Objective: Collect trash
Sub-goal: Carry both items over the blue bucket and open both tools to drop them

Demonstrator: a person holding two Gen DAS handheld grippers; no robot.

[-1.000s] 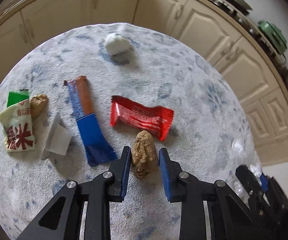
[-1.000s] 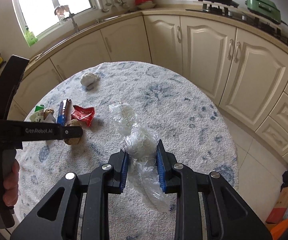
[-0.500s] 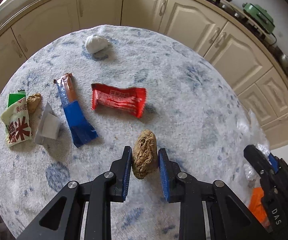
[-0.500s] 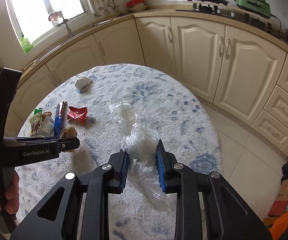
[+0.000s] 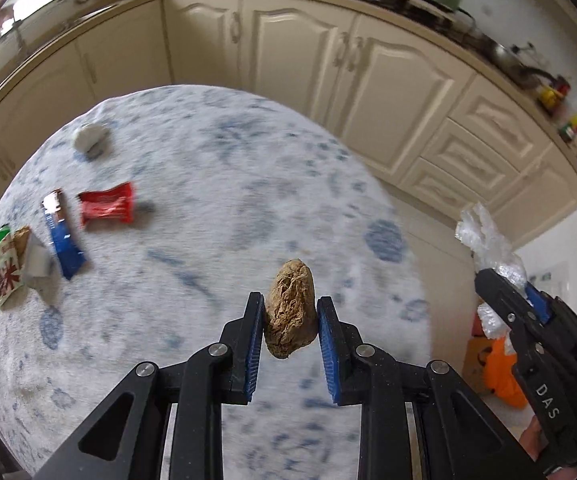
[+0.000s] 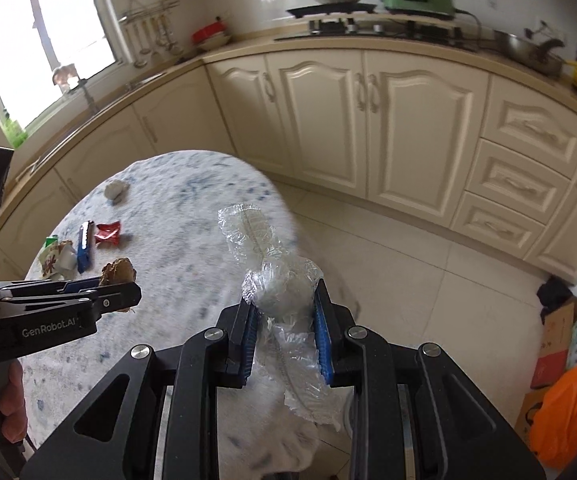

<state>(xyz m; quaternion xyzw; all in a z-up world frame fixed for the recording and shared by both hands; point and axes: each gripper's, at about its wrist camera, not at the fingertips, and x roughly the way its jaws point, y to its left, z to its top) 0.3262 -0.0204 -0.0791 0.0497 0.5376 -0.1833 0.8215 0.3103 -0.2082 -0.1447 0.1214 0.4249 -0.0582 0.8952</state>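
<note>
My left gripper (image 5: 290,312) is shut on a brown crumpled lump (image 5: 290,314) and holds it above the round table (image 5: 216,184); the lump also shows in the right wrist view (image 6: 118,271). My right gripper (image 6: 284,308) is shut on a clear plastic wrap (image 6: 276,280), held past the table's right edge; the wrap shows in the left wrist view (image 5: 488,240). On the table's left lie a red wrapper (image 5: 106,208), a blue wrapper (image 5: 62,242), a green and white packet (image 5: 4,268), a grey paper scrap (image 5: 38,262) and a white paper ball (image 5: 90,136).
Cream kitchen cabinets (image 6: 368,120) curve behind the table. An orange bag (image 6: 568,412) and cardboard boxes (image 6: 560,340) stand on the tiled floor (image 6: 428,272) at the right. The table is covered by a white and blue cloth.
Both grippers have risen and swung to the right with their loads. The brown lump has been lifted off the table, and the wrappers now lie farther left in view.
</note>
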